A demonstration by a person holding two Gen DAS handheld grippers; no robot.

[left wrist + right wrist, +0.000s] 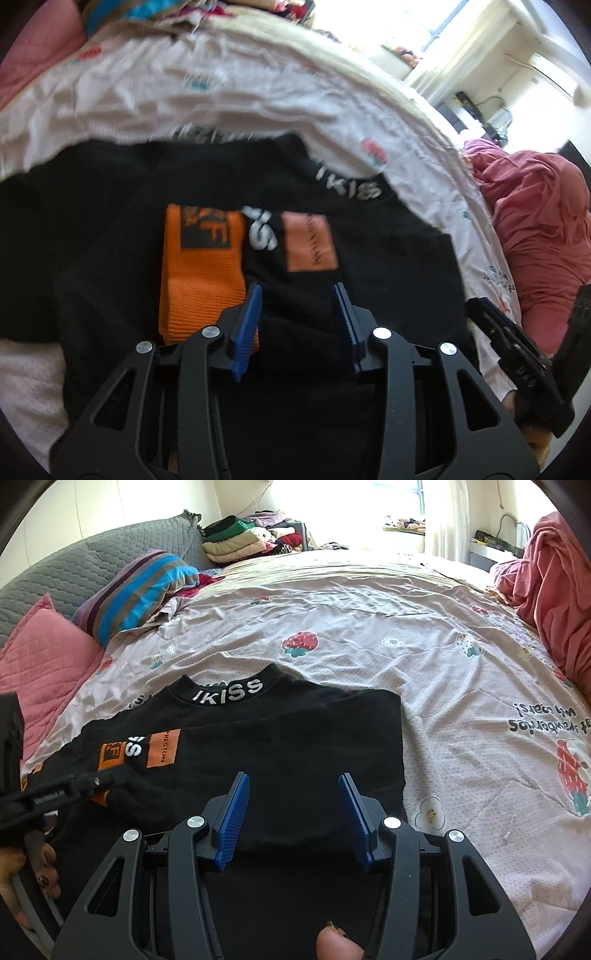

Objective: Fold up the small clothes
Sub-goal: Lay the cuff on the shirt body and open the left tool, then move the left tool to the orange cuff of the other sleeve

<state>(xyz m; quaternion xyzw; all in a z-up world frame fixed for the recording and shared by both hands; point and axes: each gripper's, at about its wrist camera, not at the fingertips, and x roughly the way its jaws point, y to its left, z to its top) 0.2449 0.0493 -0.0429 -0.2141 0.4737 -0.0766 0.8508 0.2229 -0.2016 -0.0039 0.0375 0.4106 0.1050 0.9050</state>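
While the black top (280,738) lies folded on the bedspread (424,672), my left gripper (297,295) hangs parted over its orange-patched sleeve (201,273); my right gripper (293,786) hovers open above its hem, gripping nothing.

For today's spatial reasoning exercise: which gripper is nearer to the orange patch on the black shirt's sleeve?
Left. The left gripper hovers right at the orange patch on the black shirt, jaws open. The right gripper sits over the shirt's plain body, well off to the side.

Folded top (280,746) on bedsheet (424,657), pillows (48,664) left, clothes pile (247,541) behind.
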